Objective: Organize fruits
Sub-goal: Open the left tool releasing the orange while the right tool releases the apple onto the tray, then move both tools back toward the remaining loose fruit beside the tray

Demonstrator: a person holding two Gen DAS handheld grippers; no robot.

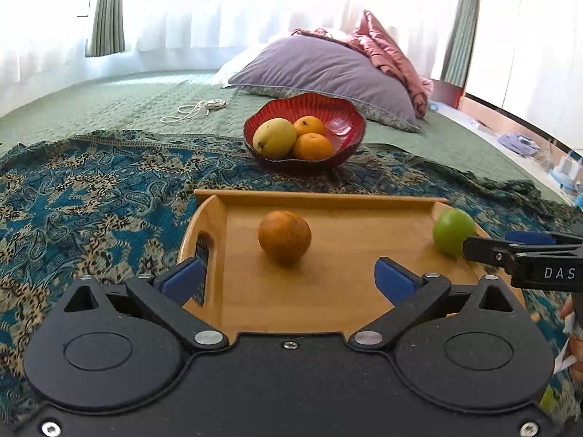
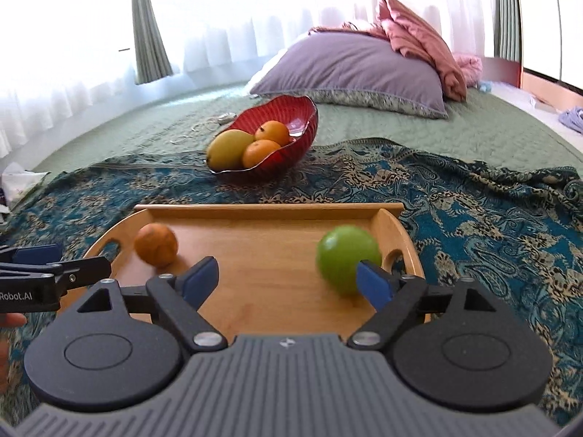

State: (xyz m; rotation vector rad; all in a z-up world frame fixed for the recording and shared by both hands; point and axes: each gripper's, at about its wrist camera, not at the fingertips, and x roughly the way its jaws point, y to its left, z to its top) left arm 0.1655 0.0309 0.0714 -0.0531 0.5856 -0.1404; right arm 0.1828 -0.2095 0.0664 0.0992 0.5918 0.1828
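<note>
Beyond both open jaws, fruits (image 1: 284,236) lie free.

Bare tray floor (image 1: 346,255) between two fruits

Left gripper (image 1: 289,278): matte black body, 2 round disc housings each with a raised oval, 2 angled link arms on silver pivot rivets. Blue pads (image 1: 182,280) on both fingers. Triangular cut-outs at each shoulder. Small silver screws at finger joints, body centre and lower corners.

Right gripper (image 2: 288,278): same black discs, links and silver rivets, blue pads (image 2: 375,284); its centre panel is grey and ribbed, with a small emblem. Side faces carry white lettering, "DAS" on the right unit, "Robot.AI" on the left.
</note>
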